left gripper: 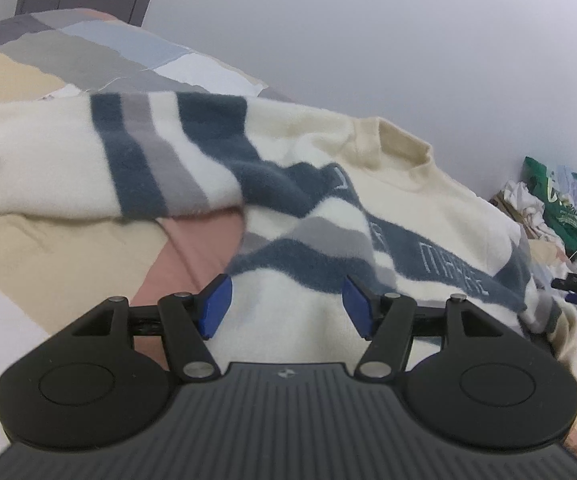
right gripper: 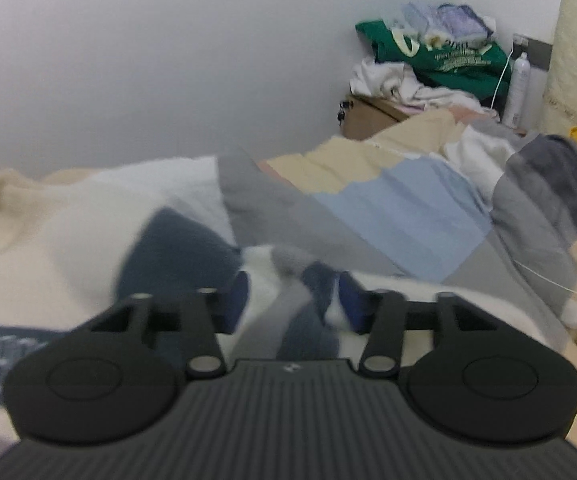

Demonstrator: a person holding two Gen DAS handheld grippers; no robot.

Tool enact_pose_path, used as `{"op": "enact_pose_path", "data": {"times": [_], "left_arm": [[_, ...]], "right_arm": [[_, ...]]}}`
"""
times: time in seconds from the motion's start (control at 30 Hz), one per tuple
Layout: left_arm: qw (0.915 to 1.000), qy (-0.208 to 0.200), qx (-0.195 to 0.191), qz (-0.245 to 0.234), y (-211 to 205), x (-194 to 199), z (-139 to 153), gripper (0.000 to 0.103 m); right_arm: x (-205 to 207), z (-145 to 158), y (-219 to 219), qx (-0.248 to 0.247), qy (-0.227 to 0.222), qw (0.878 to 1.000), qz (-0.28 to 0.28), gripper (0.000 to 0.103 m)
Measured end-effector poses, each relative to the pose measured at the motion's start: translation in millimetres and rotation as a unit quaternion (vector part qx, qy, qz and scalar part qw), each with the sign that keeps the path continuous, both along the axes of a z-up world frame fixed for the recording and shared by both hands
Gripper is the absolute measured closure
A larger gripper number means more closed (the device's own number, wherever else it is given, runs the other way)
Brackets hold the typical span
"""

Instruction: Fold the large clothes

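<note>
So the sweater (left gripper: 308,184), cream with navy and grey stripes, is spread across the patchwork bedspread (left gripper: 60,248), collar pointing toward the wall and one striped sleeve flopped out over the pink and beige patches.

Left gripper (left gripper: 284,306): jaws spread fairly wide, blue pads (left gripper: 216,306) well apart. They hover over the sweater's white lower part, near its edge where the pink patch shows. Nothing sits between the pads and I can't see them pressing on any cloth, so that one's just open above the fabric.

Right gripper (right gripper: 292,304): this view is blurry, so take it with a grain of salt. The jaws stand roughly half spread, and a bunched-up bit of the sweater's striped fabric (white, grey, navy) sits right in the gap between the blue pads (right gripper: 350,300). The cloth looks close against both pads, but whether they actually pinch it or it's just lying there loose, I honestly can't tell from the blur.

Off in the corner there's a pile of clothes (right gripper: 428,60) with a green shirt on top.
</note>
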State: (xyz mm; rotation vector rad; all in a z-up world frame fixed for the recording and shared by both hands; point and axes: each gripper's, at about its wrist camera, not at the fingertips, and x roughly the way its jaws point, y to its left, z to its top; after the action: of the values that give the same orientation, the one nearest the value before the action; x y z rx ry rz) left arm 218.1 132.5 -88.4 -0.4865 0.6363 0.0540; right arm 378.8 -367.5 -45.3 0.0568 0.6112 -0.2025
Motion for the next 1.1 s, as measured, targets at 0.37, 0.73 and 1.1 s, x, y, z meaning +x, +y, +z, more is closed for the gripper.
{"op": "enact_pose_path", "data": {"times": [0.37,0.73,1.1], "left_arm": [[0.9996,0.015,-0.005,-0.024,-15,-54,21,0.036],[0.9971,0.066,-0.012,0.036,17,-94,22,0.022],[0.9878,0.120,-0.095,0.030,19,-106,-10,0.024]], "right_arm": [[-163,40,57,0.136,0.008,0.986,0.095,0.048],[-270,-31,53,0.300,0.096,0.947,0.058,0.022],[-265,-75,27,0.449,0.153,0.880,0.024,0.020]]}}
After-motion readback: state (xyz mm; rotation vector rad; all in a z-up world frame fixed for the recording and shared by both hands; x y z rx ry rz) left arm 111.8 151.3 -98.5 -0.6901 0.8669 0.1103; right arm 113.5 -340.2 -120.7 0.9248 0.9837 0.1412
